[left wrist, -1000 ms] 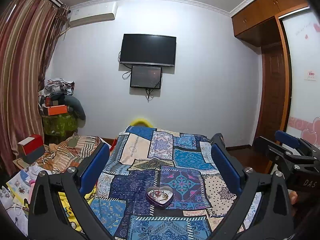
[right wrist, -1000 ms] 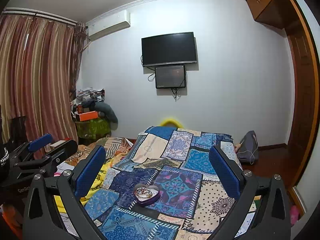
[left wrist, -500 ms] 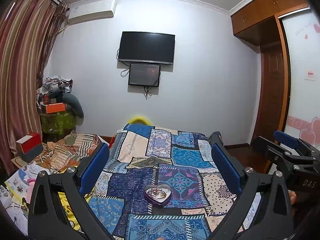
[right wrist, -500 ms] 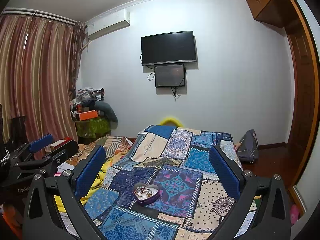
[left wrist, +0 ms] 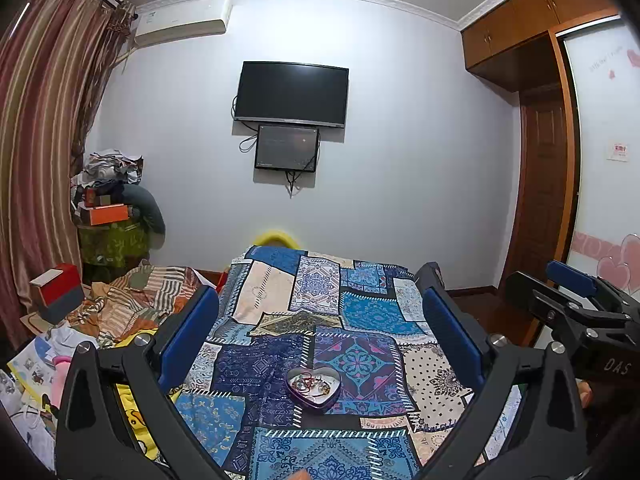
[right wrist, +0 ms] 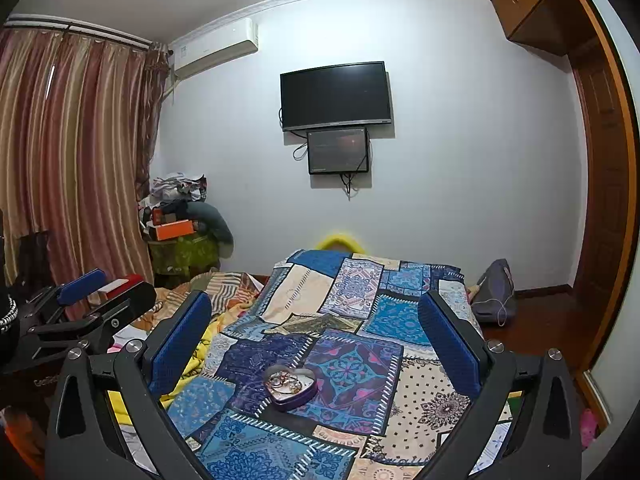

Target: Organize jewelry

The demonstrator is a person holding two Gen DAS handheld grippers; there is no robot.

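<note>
A purple heart-shaped tin [left wrist: 313, 389] [right wrist: 291, 389] lies open on the patchwork bedspread [left wrist: 360, 312] [right wrist: 352, 364], holding a tangle of chains and small jewelry. My left gripper [left wrist: 320, 314] hovers above and short of the tin, jaws wide apart and empty. My right gripper [right wrist: 316, 316] is held the same way, open with nothing between its blue pads [right wrist: 448, 344]. Each gripper shows at the edge of the other's view: the right gripper [left wrist: 576, 300], the left gripper [right wrist: 96, 296].
Striped bedding [left wrist: 132, 300], papers and a red box [left wrist: 58, 292] clutter the left side of the bed. A piled stand [left wrist: 112, 220] stands in the corner by the curtain [right wrist: 72, 152]. A grey bag [right wrist: 494, 292] lies on the floor at right. A TV [left wrist: 292, 94] hangs on the far wall.
Both views have tilted slightly, so the tin and bed sit a little lower and nearer in frame. Both grippers stay open.
</note>
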